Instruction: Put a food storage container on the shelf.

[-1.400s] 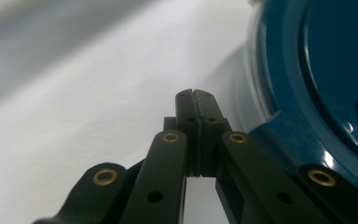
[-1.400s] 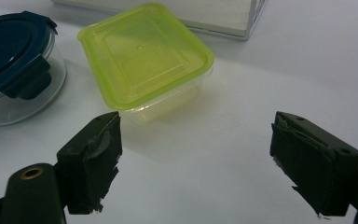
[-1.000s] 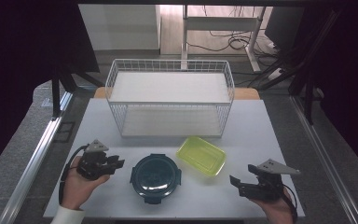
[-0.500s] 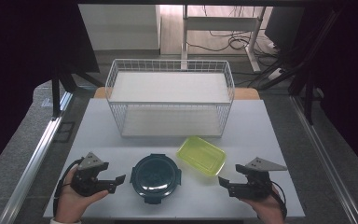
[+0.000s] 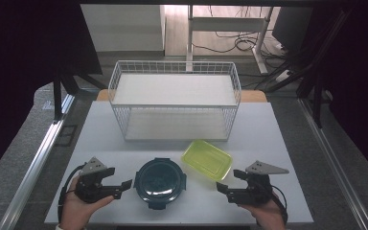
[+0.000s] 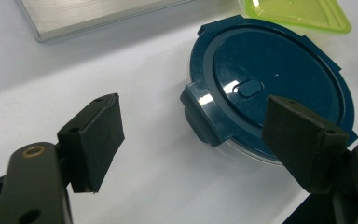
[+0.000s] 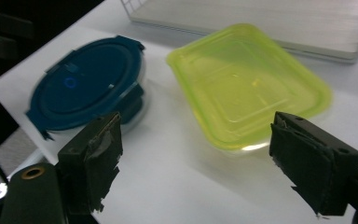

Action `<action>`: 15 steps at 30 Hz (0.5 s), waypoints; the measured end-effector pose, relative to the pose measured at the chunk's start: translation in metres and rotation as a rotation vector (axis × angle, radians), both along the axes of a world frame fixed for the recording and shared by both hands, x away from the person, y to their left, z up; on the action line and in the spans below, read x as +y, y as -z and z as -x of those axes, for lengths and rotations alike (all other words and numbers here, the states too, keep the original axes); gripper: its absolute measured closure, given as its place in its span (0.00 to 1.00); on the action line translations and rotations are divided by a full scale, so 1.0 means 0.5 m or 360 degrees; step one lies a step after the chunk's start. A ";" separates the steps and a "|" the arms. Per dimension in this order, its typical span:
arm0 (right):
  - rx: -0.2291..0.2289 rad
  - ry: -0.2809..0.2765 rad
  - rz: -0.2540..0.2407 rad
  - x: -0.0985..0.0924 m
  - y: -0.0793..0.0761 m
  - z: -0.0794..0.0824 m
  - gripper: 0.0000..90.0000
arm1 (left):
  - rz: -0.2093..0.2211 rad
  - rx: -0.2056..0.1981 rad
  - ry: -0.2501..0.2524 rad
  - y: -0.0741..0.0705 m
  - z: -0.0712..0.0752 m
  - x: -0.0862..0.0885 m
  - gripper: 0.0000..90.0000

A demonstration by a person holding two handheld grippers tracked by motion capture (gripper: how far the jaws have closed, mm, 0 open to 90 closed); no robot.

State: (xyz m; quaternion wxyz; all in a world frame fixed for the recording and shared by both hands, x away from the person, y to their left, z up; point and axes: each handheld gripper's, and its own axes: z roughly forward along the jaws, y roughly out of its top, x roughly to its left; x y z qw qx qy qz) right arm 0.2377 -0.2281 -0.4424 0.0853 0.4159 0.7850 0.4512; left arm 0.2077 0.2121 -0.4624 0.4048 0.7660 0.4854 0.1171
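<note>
A round dark-blue lidded container (image 5: 159,181) (image 6: 270,98) (image 7: 86,84) sits at the table's front middle. Touching or nearly touching its right is a flat yellow-green rectangular container (image 5: 207,159) (image 7: 247,81) (image 6: 293,11). My left gripper (image 5: 120,187) (image 6: 193,144) rests low just left of the blue container, jaws wide open and pointing at its clip tab. My right gripper (image 5: 223,190) (image 7: 196,163) stands open at the front right, aimed left at the green container's near corner, with nothing between its jaws.
A white wire basket (image 5: 175,100) with a pale floor panel stands across the back half of the white table (image 5: 278,143). The table's front edge runs just beneath both hands. Dark floor, a metal rail at the left and cables lie beyond.
Both grippers have dropped toward the table's front edge and turned inward, the left toward the blue container, the right toward the green one. The containers have stayed put.
</note>
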 end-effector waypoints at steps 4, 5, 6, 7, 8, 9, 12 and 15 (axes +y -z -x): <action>0.0051 -0.0022 -0.0004 0.027 0.002 0.000 0.20 | 0.0009 -0.0023 -0.0010 -0.001 0.004 0.000 0.22; 0.0051 -0.0022 -0.0004 0.027 0.002 0.000 0.20 | 0.0026 -0.0030 -0.0010 -0.002 0.006 0.001 0.22; 0.0037 -0.0036 0.0036 0.040 0.004 0.001 0.21 | 0.0063 -0.0037 -0.0008 -0.006 0.009 0.005 0.22; 0.0031 -0.0040 0.0056 0.047 0.004 0.002 0.21 | 0.0070 -0.0040 -0.0003 -0.007 0.010 0.006 0.22; 0.0031 -0.0040 0.0056 0.047 0.004 0.002 0.21 | 0.0070 -0.0040 -0.0003 -0.007 0.010 0.006 0.22; 0.0023 -0.0047 0.0062 0.052 0.005 0.002 0.21 | 0.0085 -0.0042 -0.0008 -0.008 0.011 0.008 0.22; 0.0020 -0.0097 0.0085 0.081 0.009 0.002 0.21 | 0.0118 -0.0030 -0.0008 -0.007 0.014 0.010 0.22; 0.0043 -0.0132 0.0076 0.105 0.013 0.003 0.20 | 0.0122 -0.0034 -0.0019 -0.005 0.015 0.011 0.22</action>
